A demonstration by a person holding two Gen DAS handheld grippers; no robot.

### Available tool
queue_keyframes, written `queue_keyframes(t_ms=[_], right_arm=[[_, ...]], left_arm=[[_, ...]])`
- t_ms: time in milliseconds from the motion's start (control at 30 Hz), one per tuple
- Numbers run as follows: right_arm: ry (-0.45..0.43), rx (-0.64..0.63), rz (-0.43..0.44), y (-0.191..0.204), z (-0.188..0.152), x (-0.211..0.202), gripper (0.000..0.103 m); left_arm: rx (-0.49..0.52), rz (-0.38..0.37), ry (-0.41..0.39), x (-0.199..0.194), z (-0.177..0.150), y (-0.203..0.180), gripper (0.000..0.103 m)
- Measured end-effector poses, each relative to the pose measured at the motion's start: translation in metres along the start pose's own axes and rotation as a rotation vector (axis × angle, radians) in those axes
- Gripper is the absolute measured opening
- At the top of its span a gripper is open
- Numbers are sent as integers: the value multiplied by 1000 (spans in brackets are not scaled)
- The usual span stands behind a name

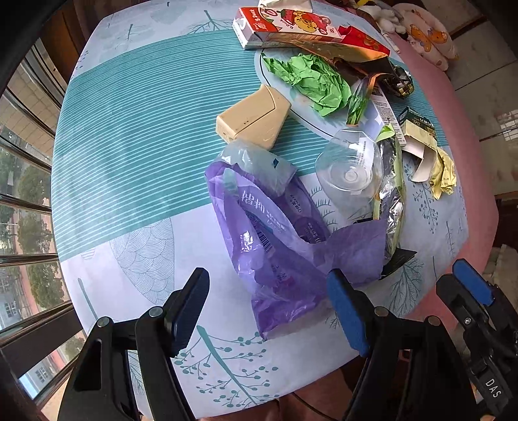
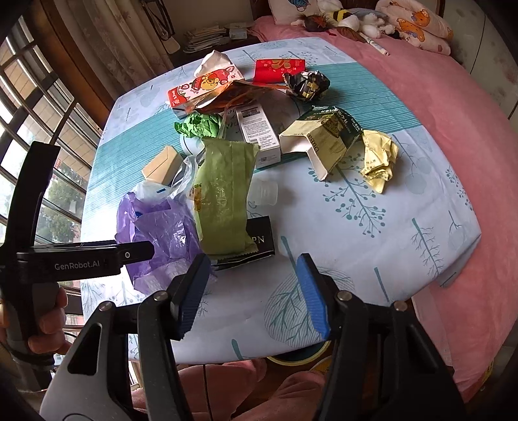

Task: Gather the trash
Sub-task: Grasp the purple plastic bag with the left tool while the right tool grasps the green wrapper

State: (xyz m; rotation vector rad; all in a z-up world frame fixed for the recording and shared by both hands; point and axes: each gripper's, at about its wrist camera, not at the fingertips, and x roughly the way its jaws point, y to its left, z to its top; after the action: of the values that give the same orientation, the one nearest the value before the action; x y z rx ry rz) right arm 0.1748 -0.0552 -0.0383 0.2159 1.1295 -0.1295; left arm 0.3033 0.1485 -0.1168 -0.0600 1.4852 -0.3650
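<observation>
The left gripper (image 1: 268,307), jaws wide and empty (like the right gripper (image 2: 252,294)), hovers at the purple plastic bag's (image 1: 275,246) near end; pinch bunched film, not table cloth (image 1: 129,181).

Crumpled translucent purple plastic bag (image 1: 275,246) with white lettering; crumpled bright green paper (image 1: 310,81); teal-striped, tree-printed pale blue cloth (image 1: 129,145) over bench.

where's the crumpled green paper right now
The green paper lies at the far middle of the table, on the pale plate, beyond the beige box and just below the red carton; in the right view it peeks out behind the green wrapper.
</observation>
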Motion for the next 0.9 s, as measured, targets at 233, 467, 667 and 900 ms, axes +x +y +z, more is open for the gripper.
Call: queue_keyframes(t_ms=[233,467,667,900], right_arm=[[22,30,40,5,18,15,53],[55,43,87,9,33,31,52],[89,28,104,18,39,51,52],[120,-4,80,25,43,76,39]], left_arm=[[15,-55,40,16,4,2,54],[59,-59,23,8,2,-2,31],[89,4,-24,-12,-1,-4,23],[126,121,-81,-37,-9,-3,22]])
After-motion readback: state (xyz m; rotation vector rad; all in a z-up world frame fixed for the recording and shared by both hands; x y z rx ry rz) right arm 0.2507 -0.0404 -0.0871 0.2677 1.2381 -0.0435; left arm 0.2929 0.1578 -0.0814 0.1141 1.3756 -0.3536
